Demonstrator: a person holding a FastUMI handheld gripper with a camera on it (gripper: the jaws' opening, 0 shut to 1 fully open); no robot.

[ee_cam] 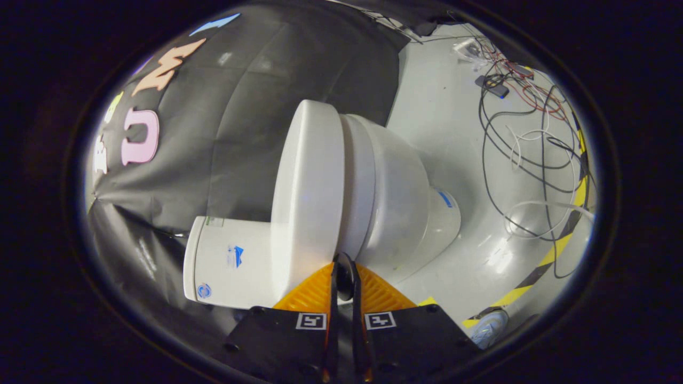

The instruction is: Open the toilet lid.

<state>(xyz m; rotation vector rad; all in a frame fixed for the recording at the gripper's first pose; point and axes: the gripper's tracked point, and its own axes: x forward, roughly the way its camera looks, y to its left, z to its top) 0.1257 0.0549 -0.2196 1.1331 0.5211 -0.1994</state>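
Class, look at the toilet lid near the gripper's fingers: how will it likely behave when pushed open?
The toilet lid looks like thick, rigid plastic, so it should swing as one piece rather than flex. Its glossy surface may be slippery. The gripper, fingers nearly together at the lid's edge, may slide off.

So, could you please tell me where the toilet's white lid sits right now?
In the gripper view, the white plastic toilet lid lies closed against the white toilet bowl, just ahead of the gripper, with the white cistern beside it.
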